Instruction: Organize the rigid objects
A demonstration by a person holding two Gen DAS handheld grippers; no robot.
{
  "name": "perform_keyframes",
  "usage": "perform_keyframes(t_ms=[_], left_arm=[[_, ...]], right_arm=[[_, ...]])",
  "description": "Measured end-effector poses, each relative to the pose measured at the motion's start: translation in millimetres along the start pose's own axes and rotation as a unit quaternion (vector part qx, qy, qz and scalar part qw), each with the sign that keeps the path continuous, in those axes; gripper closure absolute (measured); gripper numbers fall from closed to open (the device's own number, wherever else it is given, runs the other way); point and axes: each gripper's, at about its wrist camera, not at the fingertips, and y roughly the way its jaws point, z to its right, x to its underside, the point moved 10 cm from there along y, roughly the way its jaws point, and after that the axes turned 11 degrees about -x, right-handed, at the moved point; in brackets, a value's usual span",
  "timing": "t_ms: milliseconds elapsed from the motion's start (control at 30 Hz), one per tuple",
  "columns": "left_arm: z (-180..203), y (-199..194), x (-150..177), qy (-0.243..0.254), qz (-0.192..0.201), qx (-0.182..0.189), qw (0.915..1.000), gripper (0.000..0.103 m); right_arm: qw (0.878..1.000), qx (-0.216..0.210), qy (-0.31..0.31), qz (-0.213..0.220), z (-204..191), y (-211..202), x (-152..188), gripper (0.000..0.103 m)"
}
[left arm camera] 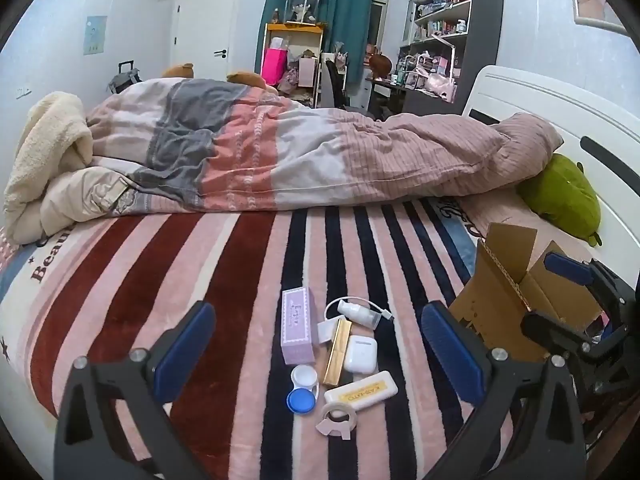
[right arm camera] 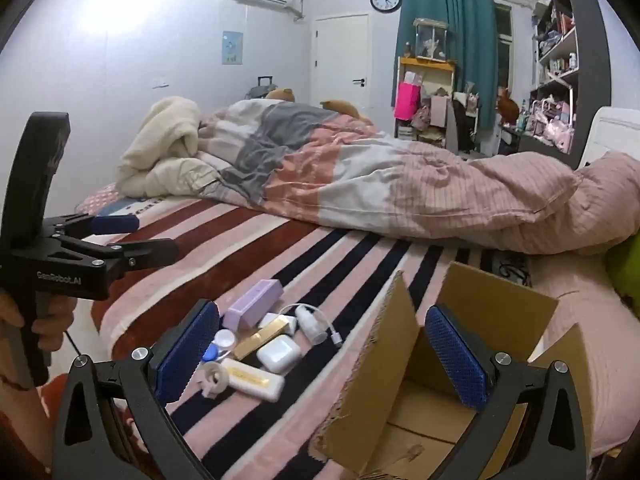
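A cluster of small items lies on the striped blanket: a lilac box [left arm camera: 297, 330] [right arm camera: 253, 305], a gold bar [left arm camera: 337, 351], a white earbud case [left arm camera: 360, 354] [right arm camera: 279, 353], a contact lens case [left arm camera: 303, 389], a cream case [left arm camera: 361, 391] [right arm camera: 253, 380], a tape dispenser [left arm camera: 336, 420] and a small pump bottle with white cable [left arm camera: 358, 312]. An open cardboard box [right arm camera: 404, 392] [left arm camera: 506, 308] stands to their right. My left gripper [left arm camera: 320, 348] is open, hovering just before the cluster. My right gripper [right arm camera: 322, 356] is open, empty, over the box's left flap.
A rumpled duvet [left arm camera: 280, 152] and cream blanket [left arm camera: 48, 152] fill the far half of the bed. A green plush [left arm camera: 560, 196] lies by the white headboard [left arm camera: 552, 108]. Shelves and a desk stand behind.
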Motion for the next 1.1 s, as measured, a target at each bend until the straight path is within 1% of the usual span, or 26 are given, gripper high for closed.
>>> perform_keyframes(t_ms=[167,200,233,500,833,1100], left_arm=[[-1.5,-6.1,0.2,0.001,0.014,0.004,0.9999,0.000],[-1.0,-7.7,0.2,0.002,0.016,0.004,0.9999,0.000],[-0.4,-8.5,0.7,0.003,0.018,0.006,0.9998,0.000],[-1.4,-11.1,3.5,0.000,0.023,0.011,0.9997,0.001],[-4.4,-12.7,4.8,-0.003,0.023,0.010,0.9997,0.000],[-5.5,-14.0,4.8,-0.002,0.024,0.010,0.9997,0.000]], right_arm=[[1.000,0.019,-0.002,0.005,-10.8,17.4,-13.7,0.000],[1.000,0.024,-0.006,0.002,-21.4,24.4,-10.5,0.000],[1.000,0.022,-0.004,-0.001,-22.7,26.5,-10.8,0.000],[1.000,0.011,-0.005,-0.002,-31.1,27.6,-12.0,0.000],[1.000,0.011,-0.008,-0.002,-37.7,28.5,-13.9,0.000],[1.000,0.014,-0.003,-0.001,-33.4,27.9,-11.6,0.000]])
